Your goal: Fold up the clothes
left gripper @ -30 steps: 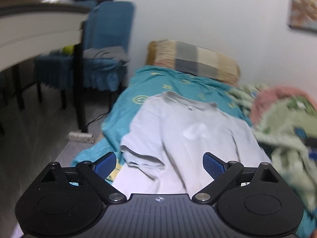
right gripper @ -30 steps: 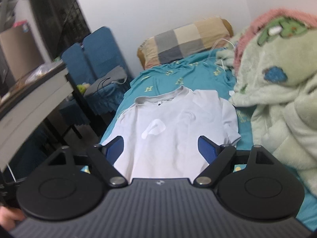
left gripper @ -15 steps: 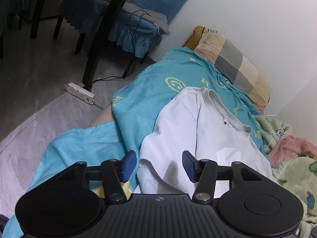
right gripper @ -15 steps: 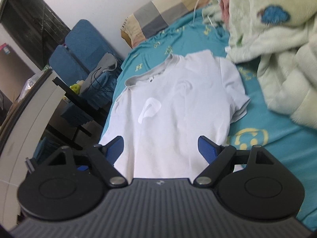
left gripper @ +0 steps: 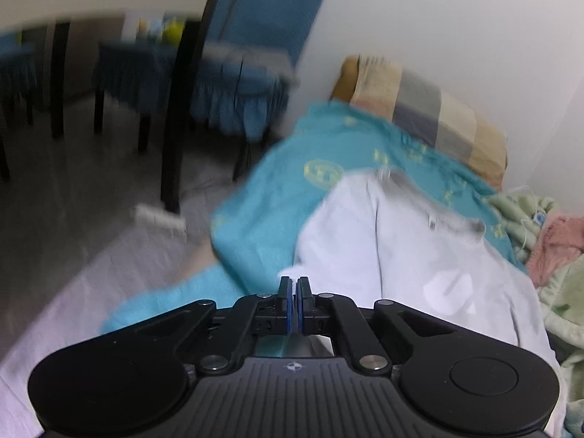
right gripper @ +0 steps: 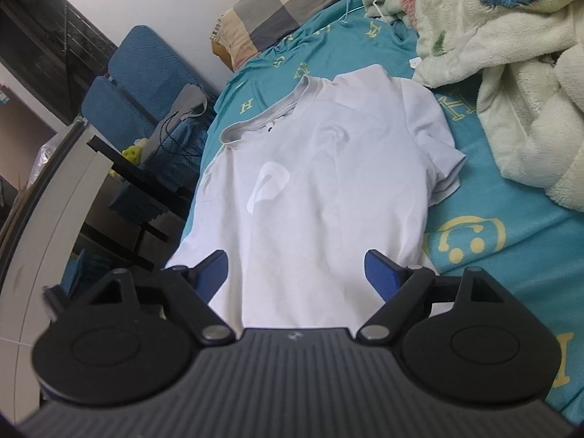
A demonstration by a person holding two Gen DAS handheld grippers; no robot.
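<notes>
A white T-shirt (right gripper: 328,182) with a pale logo lies face up on a teal bedsheet (right gripper: 492,273), collar toward the pillow. My right gripper (right gripper: 297,270) hovers open over its lower body, one blue finger on each side of the cloth. In the blurred left wrist view the T-shirt (left gripper: 401,255) runs to the right, and my left gripper (left gripper: 294,284) is shut at the shirt's near left edge with white fabric at its tips. The pinched cloth itself is mostly hidden by the fingers.
A checked pillow (right gripper: 277,11) lies at the head of the bed. A fluffy green blanket (right gripper: 511,73) is heaped along the right side. Left of the bed stand a blue chair (left gripper: 255,36), a dark table leg (left gripper: 179,109) and a power strip (left gripper: 160,217) on the floor.
My left gripper's fingers have closed on the shirt's left edge and the left view is swinging. My right gripper has dropped closer over the shirt and stays open.
</notes>
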